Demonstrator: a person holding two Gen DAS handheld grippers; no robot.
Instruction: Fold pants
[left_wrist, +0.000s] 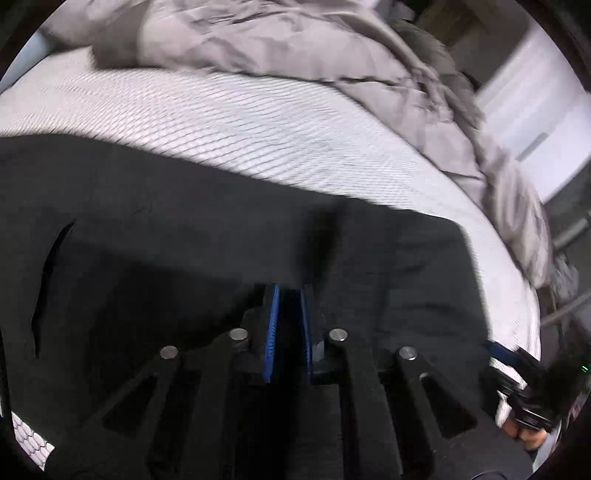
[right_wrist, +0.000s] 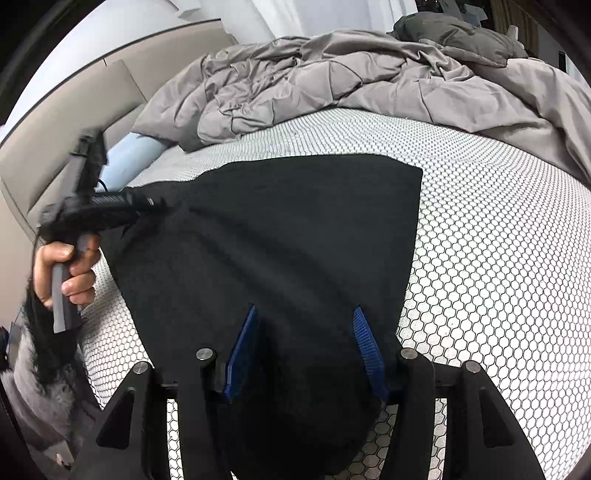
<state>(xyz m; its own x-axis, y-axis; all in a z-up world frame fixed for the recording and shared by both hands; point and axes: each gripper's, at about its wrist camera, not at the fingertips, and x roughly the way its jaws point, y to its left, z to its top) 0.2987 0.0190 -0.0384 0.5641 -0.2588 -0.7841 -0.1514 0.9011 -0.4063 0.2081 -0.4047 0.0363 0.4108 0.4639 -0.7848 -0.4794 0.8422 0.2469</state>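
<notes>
Gripping black pants spread on the mattress near its front edge, left gripper pinched onto cloth, right gripper gaping above the fabric unclamped: needs right pads closed on the hem before lifting both sides evenly.

We see a bed with a white honeycomb-patterned cover. Black pants lie spread on its near part, reaching toward the left edge. A crumpled grey duvet is heaped along the far side, with a pale blue pillow at the far left.
</notes>
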